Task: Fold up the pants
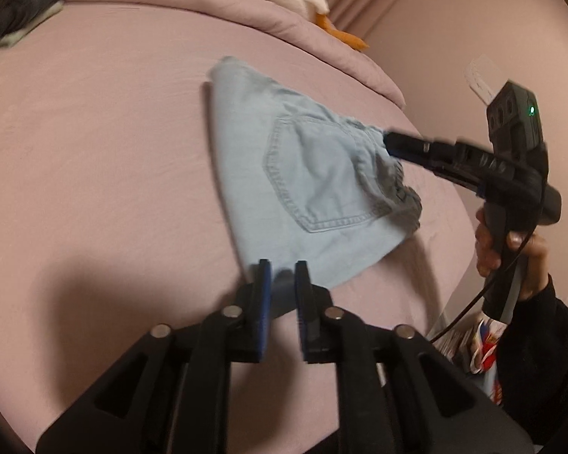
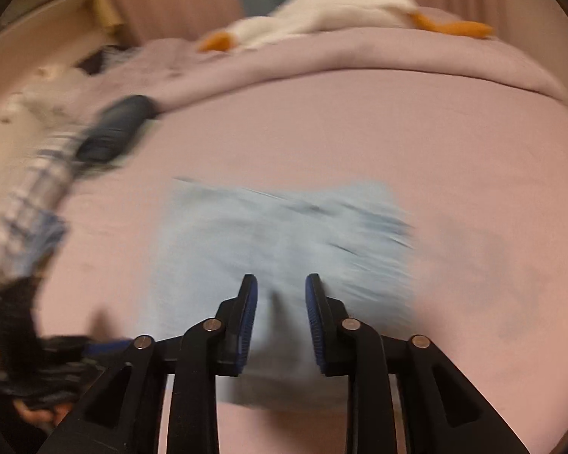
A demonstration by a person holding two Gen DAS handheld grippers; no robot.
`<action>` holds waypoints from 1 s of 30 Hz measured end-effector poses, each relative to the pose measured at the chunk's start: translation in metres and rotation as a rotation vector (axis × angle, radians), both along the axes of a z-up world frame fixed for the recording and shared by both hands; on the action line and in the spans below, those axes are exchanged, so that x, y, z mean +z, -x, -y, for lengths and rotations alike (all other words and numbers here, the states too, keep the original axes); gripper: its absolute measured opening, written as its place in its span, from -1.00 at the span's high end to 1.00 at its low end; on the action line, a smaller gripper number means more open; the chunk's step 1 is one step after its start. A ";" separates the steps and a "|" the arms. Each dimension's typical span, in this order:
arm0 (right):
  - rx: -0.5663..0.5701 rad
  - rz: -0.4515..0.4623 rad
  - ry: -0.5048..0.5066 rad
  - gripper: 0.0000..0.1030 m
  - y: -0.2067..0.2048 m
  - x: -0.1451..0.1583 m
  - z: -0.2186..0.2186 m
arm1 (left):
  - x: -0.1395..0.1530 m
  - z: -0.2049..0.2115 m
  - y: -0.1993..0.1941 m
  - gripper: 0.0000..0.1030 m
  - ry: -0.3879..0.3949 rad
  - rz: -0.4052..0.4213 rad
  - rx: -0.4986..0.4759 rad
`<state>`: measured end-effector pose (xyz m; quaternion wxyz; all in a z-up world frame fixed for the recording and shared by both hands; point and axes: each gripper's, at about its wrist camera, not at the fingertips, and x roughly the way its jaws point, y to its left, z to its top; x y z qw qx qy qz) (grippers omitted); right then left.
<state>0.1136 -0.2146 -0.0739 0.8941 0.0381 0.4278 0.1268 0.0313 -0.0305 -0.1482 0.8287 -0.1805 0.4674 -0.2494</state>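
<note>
1. A pair of light blue denim pants, folded into a compact bundle with a back pocket facing up, lies on a pink bed sheet near the right edge of the bed.
2. The left gripper hovers at the near corner of the bundle, its blue-padded fingers parted by a narrow gap with nothing pinched between them.
3. The right gripper, seen from the left wrist camera, reaches in from the right with its tips at the gathered waistband; from that side the gap between its fingers cannot be made out.
4. The right wrist camera shows the right gripper with its fingers spread apart over the denim, holding nothing, though the frame is heavily smeared by motion blur.
5. The person's right hand grips the handle of that tool, a black sleeve at the wrist and a cable trailing below.
6. A rumpled pink quilt lines the far side of the bed, and a white plush goose with orange feet lies across it.
7. A dark grey folded garment rests on the sheet at the far left, well apart from the pants.
8. Pink curtains hang beyond the bed.
</note>
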 end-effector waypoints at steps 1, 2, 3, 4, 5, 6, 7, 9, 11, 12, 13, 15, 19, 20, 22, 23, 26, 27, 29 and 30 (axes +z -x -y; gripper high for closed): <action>0.031 -0.003 -0.027 0.25 -0.009 0.003 -0.010 | -0.001 -0.002 0.000 0.23 0.006 -0.011 0.017; 0.050 -0.014 -0.046 0.18 -0.020 0.004 -0.019 | -0.002 -0.004 0.000 -0.15 0.019 -0.023 0.035; 0.069 -0.026 -0.063 0.18 -0.030 0.004 -0.028 | -0.005 -0.009 0.000 -0.21 0.079 -0.038 0.050; 0.089 -0.031 -0.075 0.18 -0.039 0.004 -0.036 | -0.006 -0.009 -0.002 -0.21 0.114 -0.056 0.046; 0.113 -0.033 -0.082 0.18 -0.050 0.005 -0.047 | -0.008 -0.006 -0.004 -0.21 0.125 -0.069 0.039; 0.142 -0.035 -0.076 0.18 -0.061 0.004 -0.059 | -0.007 -0.003 -0.004 -0.17 0.125 -0.072 0.035; 0.157 -0.038 -0.066 0.17 -0.070 0.003 -0.067 | -0.008 0.000 -0.005 -0.17 0.120 -0.068 0.030; 0.184 -0.060 -0.032 0.17 -0.092 -0.002 -0.088 | -0.006 0.007 -0.012 0.09 0.114 -0.065 0.024; 0.208 -0.090 0.048 0.17 -0.111 -0.012 -0.108 | -0.009 0.008 -0.012 0.46 0.103 -0.087 0.003; 0.219 -0.106 0.088 0.17 -0.110 -0.017 -0.111 | -0.012 0.009 -0.013 0.47 0.107 -0.099 -0.002; 0.234 -0.138 0.131 0.17 -0.118 -0.025 -0.118 | -0.012 0.009 -0.012 0.50 0.110 -0.092 -0.004; 0.263 -0.216 0.202 0.35 -0.130 -0.041 -0.129 | -0.011 0.011 -0.008 0.60 0.096 -0.080 -0.012; 0.341 -0.224 0.307 0.55 -0.131 -0.055 -0.150 | -0.015 0.013 0.001 0.63 0.105 -0.076 -0.003; 0.334 -0.238 0.301 0.55 -0.134 -0.059 -0.151 | -0.015 0.014 0.002 0.63 0.107 -0.077 -0.001; 0.308 -0.237 0.272 0.55 -0.137 -0.061 -0.148 | -0.012 0.016 0.006 0.63 0.098 -0.087 -0.008; 0.280 -0.227 0.235 0.55 -0.136 -0.060 -0.144 | -0.011 0.017 0.010 0.59 0.094 -0.088 -0.012; 0.154 -0.129 0.110 0.55 -0.128 -0.043 -0.117 | -0.007 0.025 0.013 0.64 0.076 -0.099 -0.040; 0.097 -0.105 0.024 0.54 -0.121 -0.032 -0.100 | -0.005 0.025 0.017 0.64 0.064 -0.098 -0.045; 0.045 -0.054 -0.075 0.54 -0.101 -0.011 -0.070 | 0.002 0.024 0.022 0.61 0.038 -0.080 -0.033; 0.039 -0.025 -0.080 0.54 -0.090 -0.001 -0.058 | 0.007 0.024 0.022 0.54 0.028 -0.063 -0.022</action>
